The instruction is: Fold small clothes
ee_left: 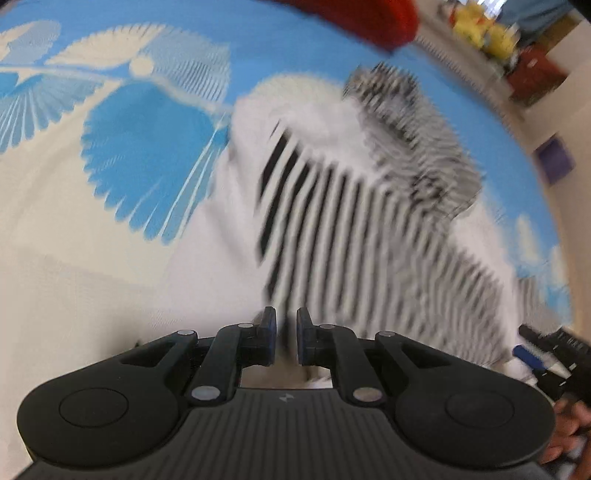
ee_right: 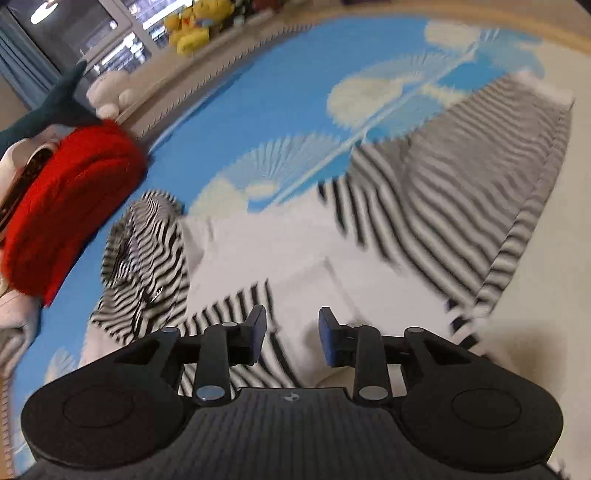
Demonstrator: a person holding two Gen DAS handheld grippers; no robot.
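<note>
A small white garment with black stripes (ee_left: 351, 221) lies spread on the blue and cream mat (ee_left: 147, 147). It also shows in the right wrist view (ee_right: 295, 243), partly folded, with a striped sleeve bunched at the left (ee_right: 147, 258). My left gripper (ee_left: 286, 338) hovers over the garment's near edge, its jaws a narrow gap apart with nothing between them. My right gripper (ee_right: 291, 336) is open over the garment's white and striped near part, empty. The right gripper also shows at the right edge of the left wrist view (ee_left: 535, 354). Both views are motion-blurred.
A red folded garment (ee_right: 66, 206) lies on the mat at the far left, also at the top of the left wrist view (ee_left: 362, 18). Yellow plush toys (ee_right: 192, 26) and a white plush (ee_right: 110, 92) sit by the window beyond the mat's edge.
</note>
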